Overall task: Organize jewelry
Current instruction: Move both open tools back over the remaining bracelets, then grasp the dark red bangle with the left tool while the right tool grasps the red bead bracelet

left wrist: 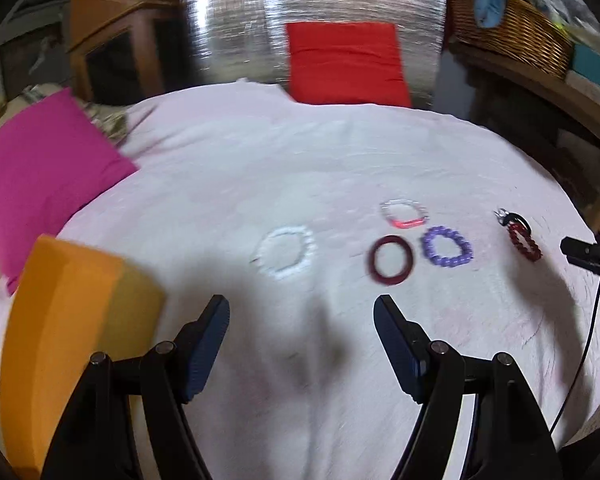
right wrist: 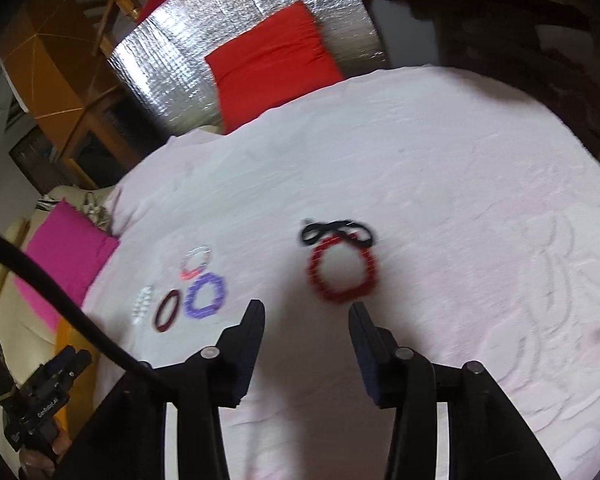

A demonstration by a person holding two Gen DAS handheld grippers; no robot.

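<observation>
Several bracelets lie on a pale pink cloth. A white bead bracelet, a dark red bangle, a purple bead bracelet, a clear and pink bracelet and a red bead bracelet are spread ahead of my left gripper, which is open and empty. My right gripper is open and empty, just short of the red bead bracelet with a black cord behind it. The purple bracelet, bangle and white bracelet lie to its left.
A magenta cushion and an orange block sit at the left. A red cushion leans on a silver foil panel at the back. A wicker basket stands on a shelf at the right.
</observation>
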